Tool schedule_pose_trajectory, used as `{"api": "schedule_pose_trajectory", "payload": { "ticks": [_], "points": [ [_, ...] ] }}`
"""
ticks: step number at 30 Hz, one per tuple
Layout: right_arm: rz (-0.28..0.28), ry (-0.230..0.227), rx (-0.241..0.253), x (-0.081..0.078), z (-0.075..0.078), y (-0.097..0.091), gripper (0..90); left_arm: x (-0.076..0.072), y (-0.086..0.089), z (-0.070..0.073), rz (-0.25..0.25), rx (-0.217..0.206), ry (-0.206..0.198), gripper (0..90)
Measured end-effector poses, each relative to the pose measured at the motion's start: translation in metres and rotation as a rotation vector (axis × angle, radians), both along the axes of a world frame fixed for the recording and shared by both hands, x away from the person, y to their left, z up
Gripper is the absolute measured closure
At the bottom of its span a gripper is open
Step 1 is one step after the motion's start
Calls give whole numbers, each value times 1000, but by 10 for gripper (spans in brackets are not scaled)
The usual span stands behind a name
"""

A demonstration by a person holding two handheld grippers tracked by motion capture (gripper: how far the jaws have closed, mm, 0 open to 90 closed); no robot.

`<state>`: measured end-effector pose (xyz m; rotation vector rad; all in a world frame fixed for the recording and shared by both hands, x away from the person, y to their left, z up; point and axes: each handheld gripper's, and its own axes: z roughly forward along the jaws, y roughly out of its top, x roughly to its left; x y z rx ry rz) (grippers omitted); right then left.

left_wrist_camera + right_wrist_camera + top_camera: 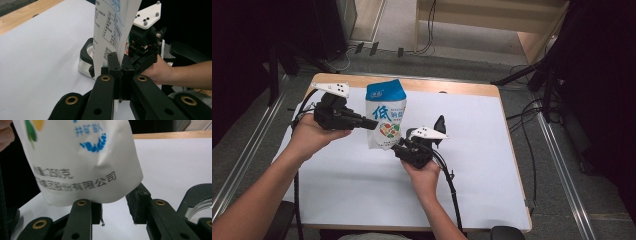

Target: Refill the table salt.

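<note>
big white table with a wood edge at the far side, dark floor and cables all around. two forearms coming in from the bottom of the high view, one gripper per hand.

pouch next: white, blue top, blue lettering and a colourful patch on the front, held upright in the air over the left middle of the table, between the two grippers. bottom corner hanging just above the sheet, not resting on it as far as can be told. back panel full of small print in the left gripper view.

left gripper reaching in level from the left, black jaws clamped tight together on the pouch's side seam. same thing close up in the left gripper view: pads squeezed flat on the thin edge, no gap.

right gripper sitting low and just right of the pouch, pointing up-left at its bottom corner. in the right gripper view jaws standing apart, pouch bottom hanging just over the gap, right pad near the corner, left pad tucked under the lower edge. actual contact hard to call, no squeeze visible.

smallest bit: a round black and shiny thing on the table right behind the pouch, rim also peeking in at the right edge of the right gripper view. can't tell what exactly.
</note>
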<state>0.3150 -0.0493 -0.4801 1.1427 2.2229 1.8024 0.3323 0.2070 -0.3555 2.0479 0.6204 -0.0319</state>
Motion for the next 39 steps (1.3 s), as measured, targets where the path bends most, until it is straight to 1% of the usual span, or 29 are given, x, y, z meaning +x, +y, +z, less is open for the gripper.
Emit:
{"api": "schedule_pose_trajectory", "payload": {
  "ticks": [1,2,3,5,7,8,10,12,14,15,16,20,23,31,35,37,39],
  "points": [
    [2,-1,-1,0,0,0,670,0,1,0,-5,-9,4,900],
    [5,3,-3,1,1,-1,666,0,2,0,2,-8,-5,900],
    [8,4,-3,1,2,-1,664,1,2,1,-3,-17,0,900],
    [12,4,-6,2,3,0,661,1,4,2,7,-28,-5,900],
    [20,9,-26,2,4,-1,658,1,7,2,21,-37,-9,900],
    [25,13,-33,2,4,0,658,2,9,3,19,-45,-2,900],
    [35,15,-58,1,5,-2,656,2,12,3,33,-41,-11,900],
    [41,22,-77,0,6,-4,655,4,17,3,54,-42,-10,900],
    [48,28,-93,-1,8,-7,651,6,21,2,63,-44,-7,900],
    [55,27,-98,-1,9,-9,649,6,23,1,69,-50,1,900],
    [60,32,-100,-1,10,-11,648,7,25,1,72,-44,-3,900],
    [67,40,-108,-2,14,-20,645,11,30,-3,87,-32,9,900],
    [76,33,-125,-3,17,-27,642,16,35,-8,107,-21,17,900],
    [106,11,-161,-7,21,-45,624,25,48,-20,135,12,22,900],
    [118,7,-184,-8,21,-54,622,30,53,-25,153,19,17,900],
    [121,2,-195,-9,19,-59,623,34,56,-28,160,23,22,900],
    [122,13,-201,-10,18,-62,623,38,58,-32,161,17,28,900]
  ]
}}
